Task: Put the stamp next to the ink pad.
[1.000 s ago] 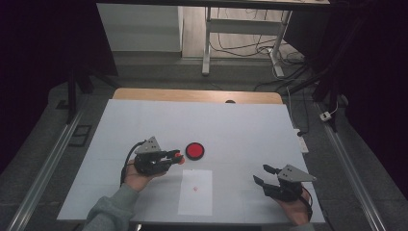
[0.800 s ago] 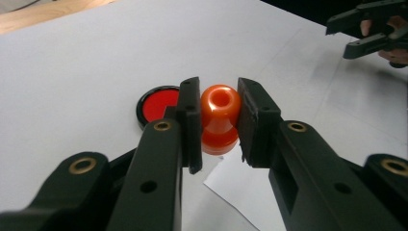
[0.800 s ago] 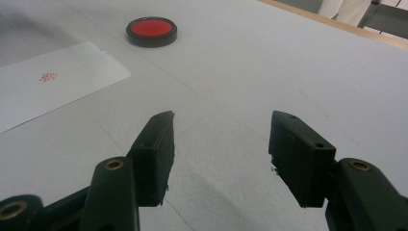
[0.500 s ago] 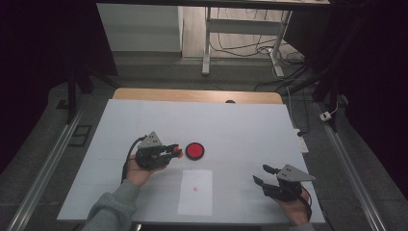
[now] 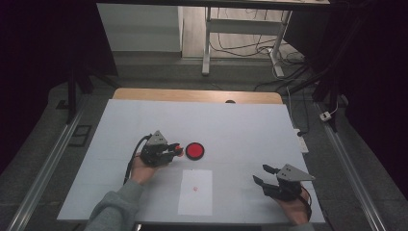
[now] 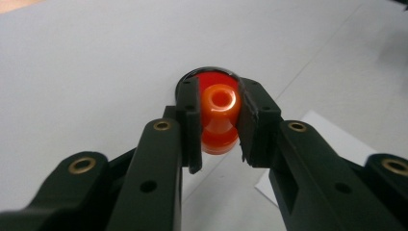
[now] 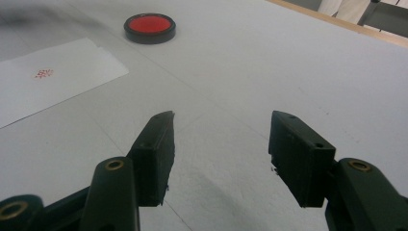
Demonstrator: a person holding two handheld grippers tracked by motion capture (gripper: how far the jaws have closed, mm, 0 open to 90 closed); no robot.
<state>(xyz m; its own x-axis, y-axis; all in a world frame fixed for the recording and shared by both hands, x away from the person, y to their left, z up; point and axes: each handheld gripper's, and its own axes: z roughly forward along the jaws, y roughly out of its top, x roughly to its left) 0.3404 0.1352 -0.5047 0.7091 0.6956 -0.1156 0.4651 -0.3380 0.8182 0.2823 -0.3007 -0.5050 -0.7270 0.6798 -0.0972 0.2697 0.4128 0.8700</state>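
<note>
White table point(image 5: 240, 125): paper sheet point(image 5: 196, 191) bears an unreadable red stamp mark point(image 5: 195, 187).

A white paper sheet point(image 5: 195, 191) with a small red mark is lying near, between wooden edge strip point(image 5: 197, 96) far.

The left gripper point(image 5: 174, 152) is clamped tight, forearm reaching forward; the right gripper point(image 5: 263, 175) rests with jaws apart.

Dim room, grey floor point(image 5: 144, 67), cables point(image 5: 250, 43)
</note>
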